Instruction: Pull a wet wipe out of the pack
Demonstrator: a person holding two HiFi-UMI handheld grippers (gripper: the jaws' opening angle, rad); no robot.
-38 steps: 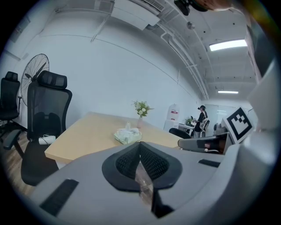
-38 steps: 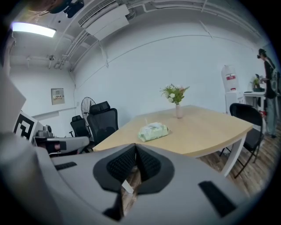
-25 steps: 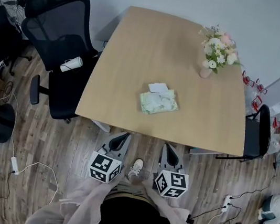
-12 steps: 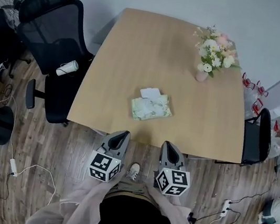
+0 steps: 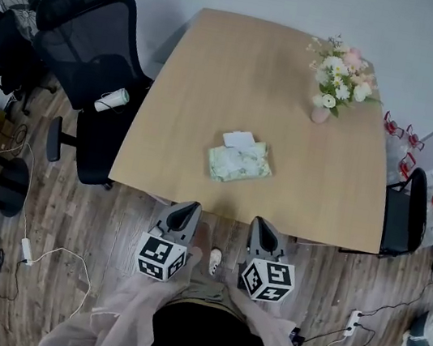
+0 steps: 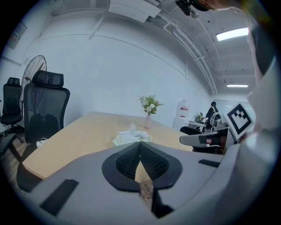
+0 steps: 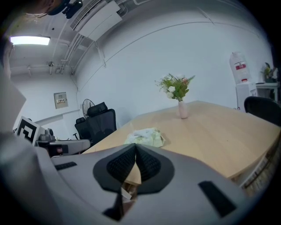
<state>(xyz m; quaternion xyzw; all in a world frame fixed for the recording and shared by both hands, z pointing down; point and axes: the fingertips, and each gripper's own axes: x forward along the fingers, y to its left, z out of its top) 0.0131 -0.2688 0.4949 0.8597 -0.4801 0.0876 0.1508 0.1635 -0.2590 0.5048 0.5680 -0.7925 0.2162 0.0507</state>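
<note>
Print on the pack [image 5: 238,164] is too small to read. The one pack lies mid-table [image 5: 217,70]; one vase of flowers [image 5: 336,77] stands near the far right corner. The left gripper [image 5: 187,208] and right gripper [image 5: 262,223] are both closed and empty, just off the near edge, only bare tabletop between them and the pack. Two black chairs [image 5: 97,50] stand at the left, a third chair [image 5: 405,216] at the right.

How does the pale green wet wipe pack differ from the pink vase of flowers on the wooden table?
The pale green wet wipe pack lies flat toward the near edge of the light wooden table; the small pink vase stands upright near its far right corner. The pack is wide and low; the vase is narrow, topped with flowers. Both rest on that table.
</note>
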